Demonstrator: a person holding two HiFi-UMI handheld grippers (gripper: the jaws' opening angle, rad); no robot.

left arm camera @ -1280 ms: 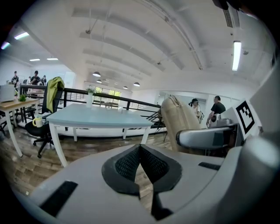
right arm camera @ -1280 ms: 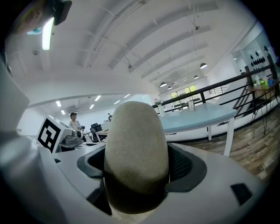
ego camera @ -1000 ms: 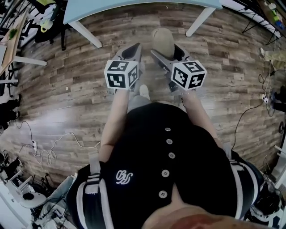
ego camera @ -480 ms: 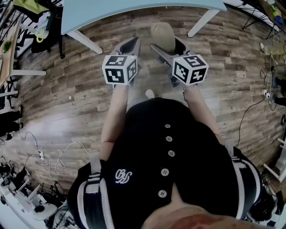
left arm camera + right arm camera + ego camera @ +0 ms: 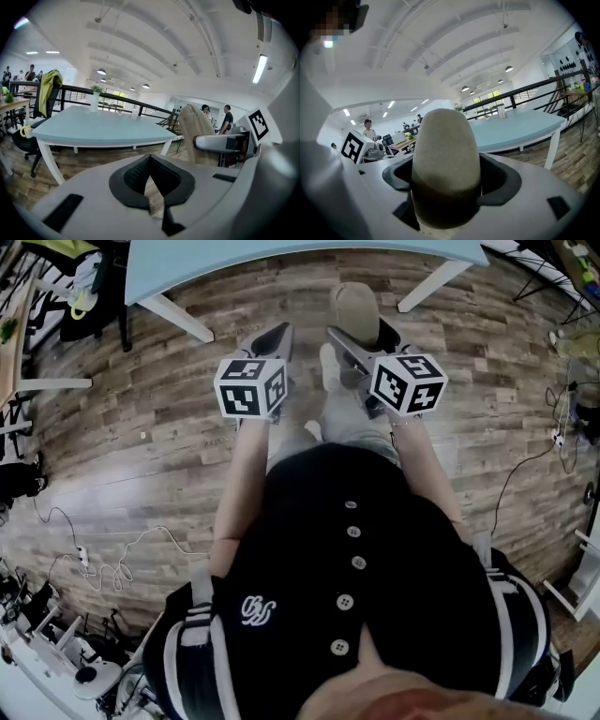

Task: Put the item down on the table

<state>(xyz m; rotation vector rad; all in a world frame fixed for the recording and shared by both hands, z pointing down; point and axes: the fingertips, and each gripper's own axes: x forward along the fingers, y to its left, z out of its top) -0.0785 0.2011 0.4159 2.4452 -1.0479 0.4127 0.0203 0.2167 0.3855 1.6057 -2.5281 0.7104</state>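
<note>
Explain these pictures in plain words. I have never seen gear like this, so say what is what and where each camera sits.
There is no robot here. A person holds a hand-held gripper in each hand. The head view comes from a camera on the person's head looking steeply down, so it shows their dark buttoned top and the wooden floor. The other two pictures come from cameras riding on each gripper, looking along its jaws. The cubes with square markers are parts of the grippers. The left gripper has its jaws together on nothing. The right gripper is shut on a beige rounded item. Ahead stands a light blue table, and the left gripper view shows a small vase on it. The item appears just short of the table.
</note>
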